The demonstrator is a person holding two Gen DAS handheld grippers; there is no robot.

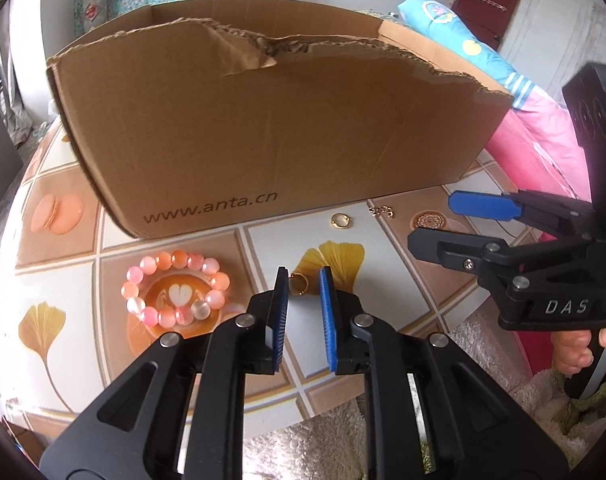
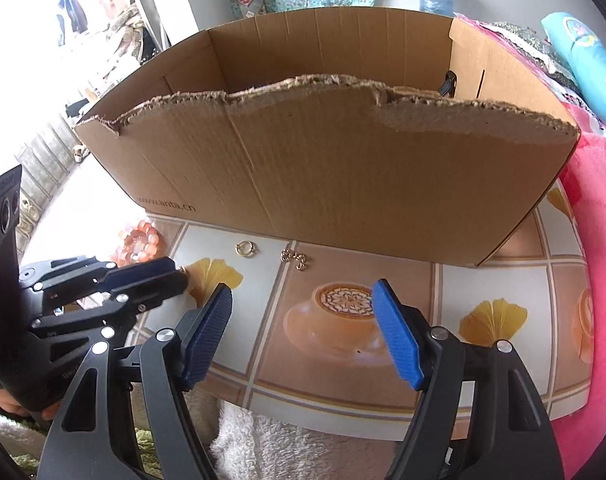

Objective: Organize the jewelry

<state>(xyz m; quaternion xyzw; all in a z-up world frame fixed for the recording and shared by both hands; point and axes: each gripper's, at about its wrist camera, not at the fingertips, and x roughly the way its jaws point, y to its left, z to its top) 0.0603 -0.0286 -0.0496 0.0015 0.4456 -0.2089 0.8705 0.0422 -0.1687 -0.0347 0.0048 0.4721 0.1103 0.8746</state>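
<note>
My left gripper [image 1: 303,280] points down at the table with its blue pads a small gap apart. A thin gold ring [image 1: 294,278] lies on the cloth just past the tips, near the left pad, and is not pinched. Left of it lies a pink bead bracelet [image 1: 171,260], also visible in the right wrist view [image 2: 143,242]. Near the cardboard box [image 1: 279,132] rest a gold ring with a pale stone [image 1: 341,221] [image 2: 245,248] and a small gold chain piece [image 1: 381,211] [image 2: 294,259]. My right gripper [image 2: 303,290] is open and empty above a coffee-cup print.
The torn-rimmed box [image 2: 335,184] fills the back of the patterned tablecloth [image 2: 443,300]. Pink bedding [image 2: 599,280] lies to the right and a white fluffy cover [image 2: 271,444] hangs at the near edge. A hand [image 1: 575,352] holds the right gripper's handle.
</note>
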